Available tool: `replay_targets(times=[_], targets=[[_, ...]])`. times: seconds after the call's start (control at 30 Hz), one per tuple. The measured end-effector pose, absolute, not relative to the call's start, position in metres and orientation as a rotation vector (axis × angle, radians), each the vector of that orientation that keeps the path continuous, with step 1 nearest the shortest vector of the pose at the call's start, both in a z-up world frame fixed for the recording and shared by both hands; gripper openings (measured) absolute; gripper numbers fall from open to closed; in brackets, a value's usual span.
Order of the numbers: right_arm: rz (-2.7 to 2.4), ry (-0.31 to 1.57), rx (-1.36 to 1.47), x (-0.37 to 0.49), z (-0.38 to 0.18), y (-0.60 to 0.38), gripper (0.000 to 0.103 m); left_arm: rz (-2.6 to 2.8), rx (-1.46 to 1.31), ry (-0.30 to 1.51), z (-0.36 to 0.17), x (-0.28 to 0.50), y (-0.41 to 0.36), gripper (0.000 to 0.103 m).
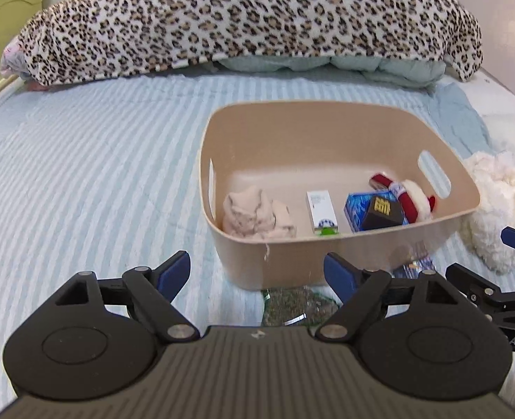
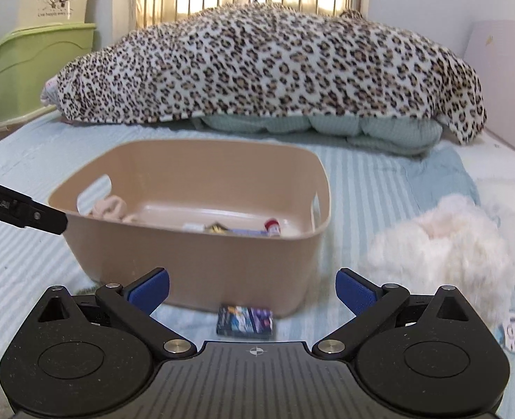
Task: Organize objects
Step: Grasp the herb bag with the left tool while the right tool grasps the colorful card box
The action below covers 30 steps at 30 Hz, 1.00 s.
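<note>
Left tongs (image 1: 257, 272) spread wide, nothing between the blue pads, hovering over the near wall of a tan bin (image 1: 327, 255) on a striped blue bedspread (image 1: 83, 174). Inside the bin: a crumpled pinkish cloth (image 1: 254, 216) at the left, a small white box (image 1: 322, 211) in the middle, a blue packet (image 1: 357, 207) with a dark box (image 1: 383, 213) lying on it, and a red-and-white plush item (image 1: 411, 193) against the right wall. Just outside the bin's near wall, a clear bag of greenish bits (image 1: 292, 305) on the bedspread.

Right tongs (image 2: 252, 289) likewise spread wide and empty, aimed at the same bin (image 2: 194, 262). On the bedspread (image 2: 379, 188) between the pads and close to the bin's near wall, a small dark-blue printed box (image 2: 245, 321). To the right, a fluffy white heap (image 2: 442, 244), blurred. Behind everything, a leopard-print blanket (image 2: 264, 66) piled across the bed; green storage boxes (image 2: 37, 66) stacked at the left.
</note>
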State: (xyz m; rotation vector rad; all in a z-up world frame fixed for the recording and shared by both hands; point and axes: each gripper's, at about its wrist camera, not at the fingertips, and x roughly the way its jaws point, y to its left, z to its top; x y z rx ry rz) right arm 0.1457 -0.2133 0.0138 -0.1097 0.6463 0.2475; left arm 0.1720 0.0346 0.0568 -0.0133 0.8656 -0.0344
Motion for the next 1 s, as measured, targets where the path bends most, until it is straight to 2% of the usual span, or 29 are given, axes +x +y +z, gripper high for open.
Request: replay_targets(times=[0.67,1.0], targets=[[0.273,0.815,-0.146,0.17,-0.043,-0.199,0.103,-0.113,0.055,1.075,-0.017,0.204,0.006,0.084],[0.282,0.882,-0.052,0.196,-0.065,-0.204,0.103,-0.155,0.04,1.078,-0.035,0.214,0.0,0.084]])
